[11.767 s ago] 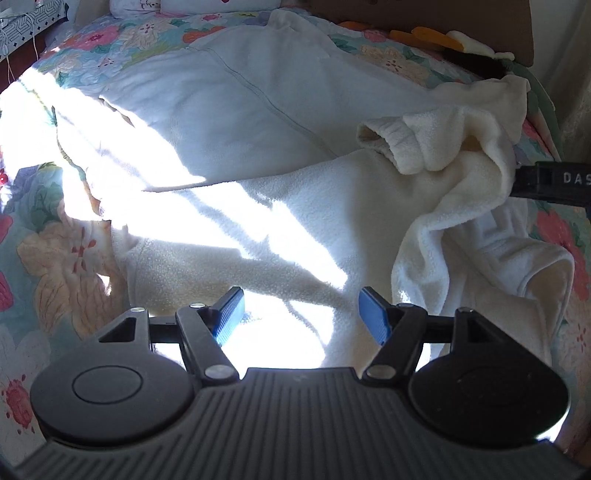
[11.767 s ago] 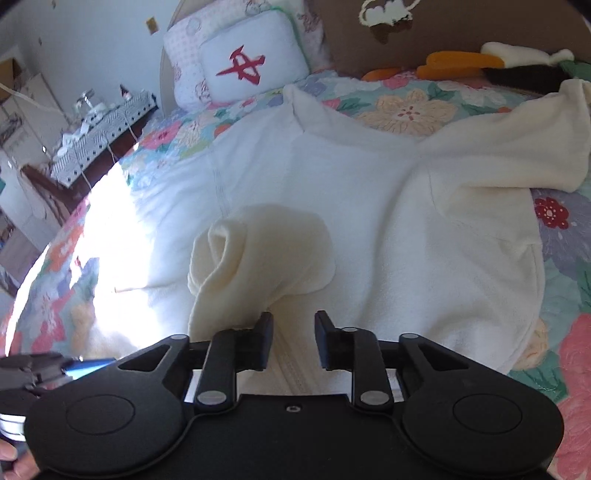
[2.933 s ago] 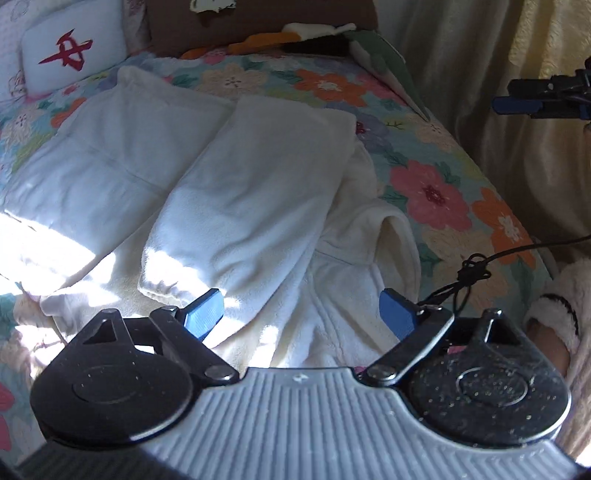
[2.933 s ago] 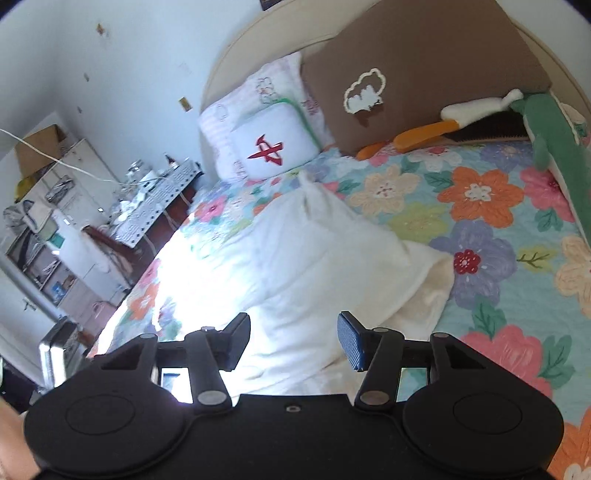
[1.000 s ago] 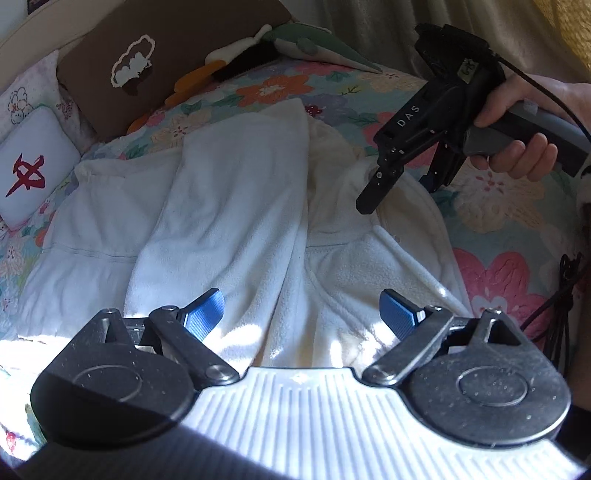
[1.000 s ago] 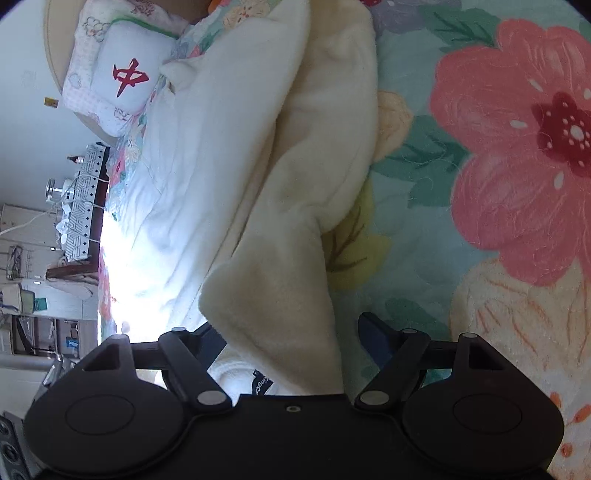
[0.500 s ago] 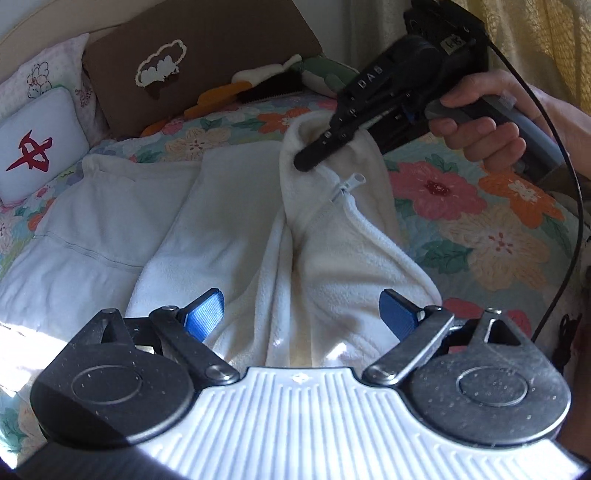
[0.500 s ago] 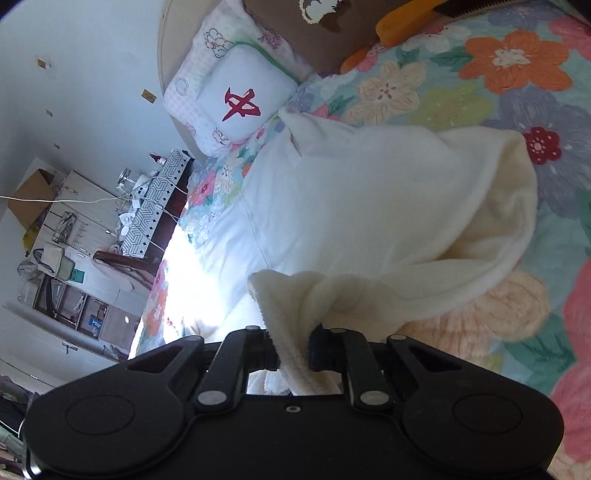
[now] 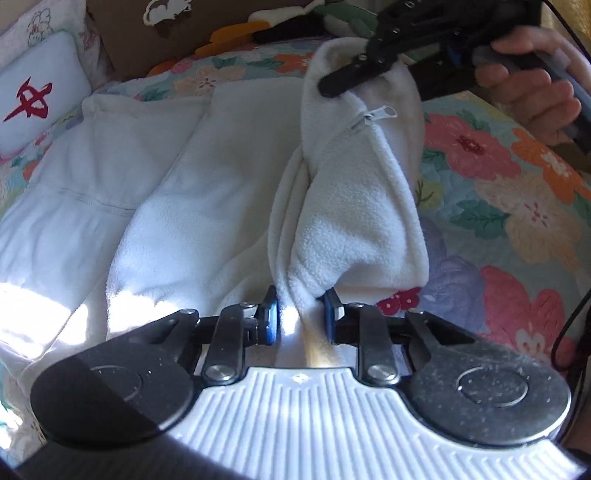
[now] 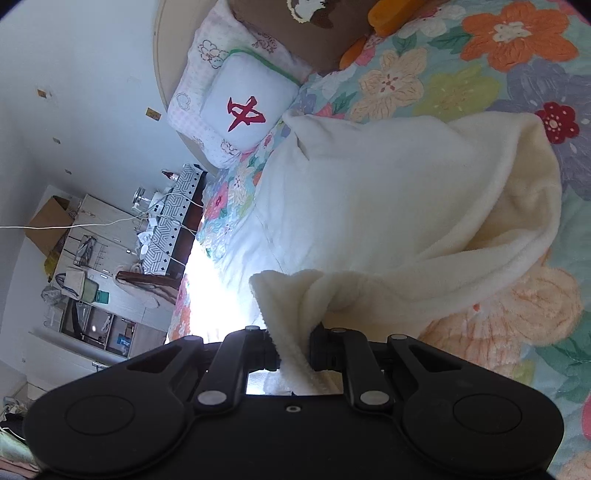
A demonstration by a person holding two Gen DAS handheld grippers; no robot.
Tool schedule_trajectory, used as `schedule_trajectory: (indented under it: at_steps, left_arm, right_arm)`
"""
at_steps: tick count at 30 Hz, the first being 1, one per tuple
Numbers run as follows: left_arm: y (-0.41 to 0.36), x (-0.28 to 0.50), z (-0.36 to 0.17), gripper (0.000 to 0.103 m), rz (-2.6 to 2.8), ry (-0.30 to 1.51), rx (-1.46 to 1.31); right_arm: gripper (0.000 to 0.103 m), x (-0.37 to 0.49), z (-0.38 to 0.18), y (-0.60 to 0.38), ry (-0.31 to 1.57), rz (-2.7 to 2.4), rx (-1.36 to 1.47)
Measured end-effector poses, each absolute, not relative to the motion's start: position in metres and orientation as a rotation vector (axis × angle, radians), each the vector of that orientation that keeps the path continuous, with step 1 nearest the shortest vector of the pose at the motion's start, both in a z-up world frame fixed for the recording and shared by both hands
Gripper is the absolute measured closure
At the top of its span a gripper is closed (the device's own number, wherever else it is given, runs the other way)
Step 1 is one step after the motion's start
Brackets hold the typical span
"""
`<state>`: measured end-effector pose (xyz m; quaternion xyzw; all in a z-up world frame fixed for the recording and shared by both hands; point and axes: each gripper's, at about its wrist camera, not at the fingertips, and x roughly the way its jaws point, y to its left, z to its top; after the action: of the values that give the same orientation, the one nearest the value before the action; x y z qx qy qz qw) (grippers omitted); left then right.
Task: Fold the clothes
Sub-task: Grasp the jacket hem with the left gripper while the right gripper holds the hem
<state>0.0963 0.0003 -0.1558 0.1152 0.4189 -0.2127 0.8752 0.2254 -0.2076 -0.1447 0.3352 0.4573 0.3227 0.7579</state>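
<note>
Fleece garment: cream-white, zippered; spread over the floral bedspread, one edge lifted off the bed and bunched into a ridge running from 6 toward 12 o'clock in the left wrist view.
Zipper pull: exposed on the raised ridge, just below the far pinch point.
Left gripper: blue pads pressed onto the near end of the raised fleece edge at 6 o'clock.
Right gripper: jaws pinching a fold of the same fleece at 6 o'clock in its own view; seen at 1 o'clock in the left wrist view, gripping the far end of the ridge.
Right hand: wrapped around the gripper handle at 2 o'clock.
White pillow: red character printed on it; at 11 o'clock beyond the garment.
Brown cushion: against the headboard, 12 o'clock.
</note>
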Motion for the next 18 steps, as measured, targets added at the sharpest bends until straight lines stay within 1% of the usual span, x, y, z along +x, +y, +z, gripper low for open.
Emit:
schedule_trajectory:
  at_steps: [2, 4, 5, 6, 10, 11, 12, 13, 14, 18]
  left_arm:
    - [0.007, 0.101, -0.152, 0.082, -0.432, 0.880, 0.202]
    - [0.013, 0.106, -0.149, 0.082, -0.418, 0.878, 0.176]
    - [0.016, 0.108, -0.146, 0.082, -0.410, 0.873, 0.169]
    - [0.019, 0.110, -0.144, 0.082, -0.403, 0.869, 0.162]
    - [0.027, 0.116, -0.144, 0.082, -0.404, 0.876, 0.094]
    - [0.027, 0.116, -0.144, 0.082, -0.403, 0.871, 0.095]
    - [0.027, 0.116, -0.143, 0.082, -0.403, 0.866, 0.096]
    - [0.028, 0.118, -0.143, 0.082, -0.404, 0.862, 0.094]
    - [0.029, 0.119, -0.143, 0.082, -0.405, 0.859, 0.091]
    - [0.042, 0.127, -0.144, 0.082, -0.401, 0.876, 0.013]
  right_arm:
    - [0.081, 0.225, -0.146, -0.214, 0.994, 0.686, 0.742]
    - [0.072, 0.226, -0.148, -0.220, 0.982, 0.668, 0.765]
    - [0.063, 0.226, -0.148, -0.225, 0.979, 0.652, 0.781]
    - [0.056, 0.227, -0.150, -0.230, 0.975, 0.630, 0.808]
    - [0.047, 0.228, -0.161, -0.264, 1.000, 0.495, 1.005]
    - [0.043, 0.229, -0.161, -0.267, 1.012, 0.467, 0.994]
    - [0.035, 0.230, -0.161, -0.270, 1.024, 0.442, 0.966]
    - [0.032, 0.232, -0.163, -0.271, 1.043, 0.418, 0.949]
    - [0.030, 0.232, -0.166, -0.274, 1.055, 0.395, 0.965]
    - [0.028, 0.226, -0.170, -0.294, 1.020, 0.388, 1.082]
